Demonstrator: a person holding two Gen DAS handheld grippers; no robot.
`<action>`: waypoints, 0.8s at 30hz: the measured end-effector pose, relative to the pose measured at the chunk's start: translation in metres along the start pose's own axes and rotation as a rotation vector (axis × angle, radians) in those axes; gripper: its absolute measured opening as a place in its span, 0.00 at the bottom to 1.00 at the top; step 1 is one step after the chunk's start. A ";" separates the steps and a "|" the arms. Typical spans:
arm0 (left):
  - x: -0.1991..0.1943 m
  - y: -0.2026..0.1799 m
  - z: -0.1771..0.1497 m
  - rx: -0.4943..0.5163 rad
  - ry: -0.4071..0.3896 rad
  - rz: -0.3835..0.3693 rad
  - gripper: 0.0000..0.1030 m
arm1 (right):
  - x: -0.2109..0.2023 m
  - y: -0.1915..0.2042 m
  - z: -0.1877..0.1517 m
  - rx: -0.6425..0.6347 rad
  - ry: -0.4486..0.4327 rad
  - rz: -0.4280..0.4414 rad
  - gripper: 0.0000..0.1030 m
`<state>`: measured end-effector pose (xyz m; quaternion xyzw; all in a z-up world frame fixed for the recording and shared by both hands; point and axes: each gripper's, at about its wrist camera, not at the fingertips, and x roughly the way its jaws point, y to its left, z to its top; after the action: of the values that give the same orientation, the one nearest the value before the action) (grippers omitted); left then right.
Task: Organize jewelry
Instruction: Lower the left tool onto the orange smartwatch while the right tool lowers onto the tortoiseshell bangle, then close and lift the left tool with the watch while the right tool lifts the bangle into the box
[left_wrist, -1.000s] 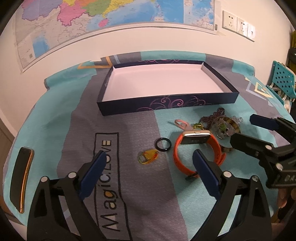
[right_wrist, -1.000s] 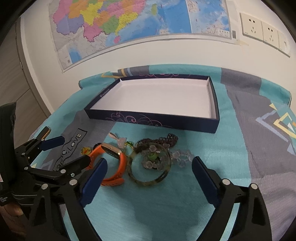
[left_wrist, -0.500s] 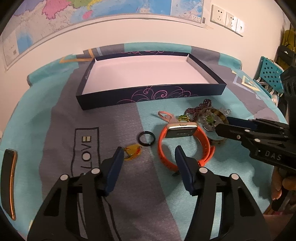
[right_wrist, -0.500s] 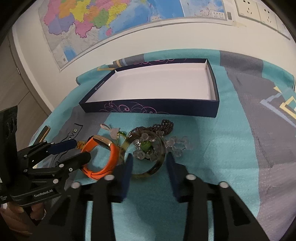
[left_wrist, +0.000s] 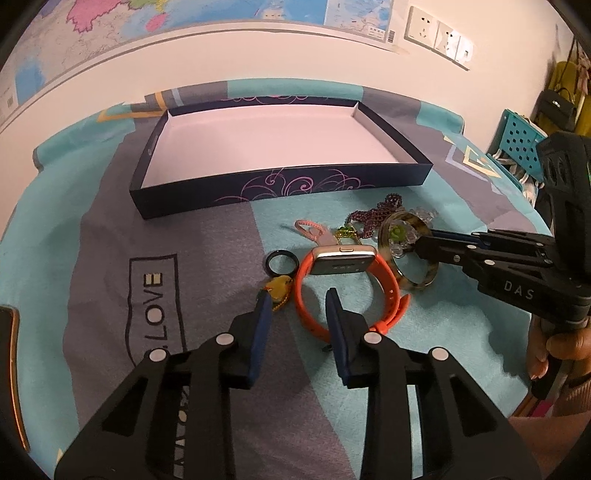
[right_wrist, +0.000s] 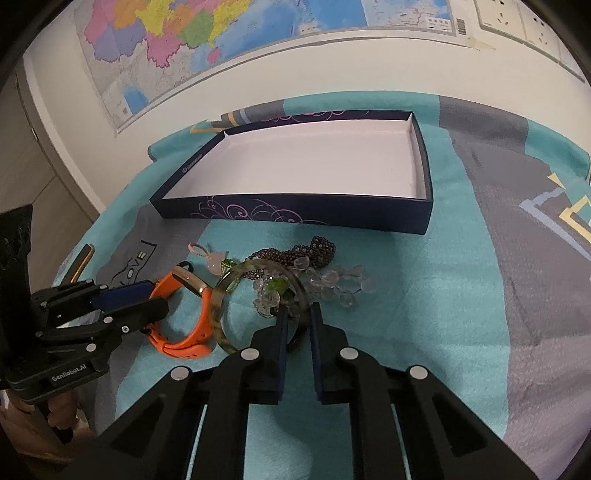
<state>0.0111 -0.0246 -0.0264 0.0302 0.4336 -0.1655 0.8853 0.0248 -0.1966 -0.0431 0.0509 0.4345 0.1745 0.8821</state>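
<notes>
The left tongs straddle the near side of an orange watch at the centre of the left wrist frame. Their blue pads have just been closing around the strap, though a gap shows and it is unclear whether they press on it. In the right wrist frame, the right tongs have just been closing too, and now pinch the near rim of a mottled bangle at lower centre. Clear crystal beads and a dark bead bracelet lie just beyond the bangle, touching it. A black ring and a yellow pendant lie just left of the watch in the left wrist frame, a pink clip above it. All the jewelry rests on a teal and grey cloth over the surface. An open dark blue box with a white interior stands across the upper middle, well behind the pile.
</notes>
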 end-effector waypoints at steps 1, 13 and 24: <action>0.000 0.000 0.000 0.007 0.004 -0.001 0.30 | 0.001 0.000 0.001 -0.007 0.002 -0.004 0.10; 0.004 -0.003 0.001 0.056 0.025 -0.013 0.12 | -0.005 -0.002 0.002 -0.017 -0.018 0.012 0.05; 0.006 -0.004 0.001 0.064 0.051 -0.037 0.10 | -0.001 0.000 -0.001 -0.048 0.013 0.013 0.07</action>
<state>0.0138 -0.0306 -0.0305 0.0547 0.4508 -0.1948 0.8694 0.0238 -0.1971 -0.0428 0.0314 0.4354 0.1911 0.8792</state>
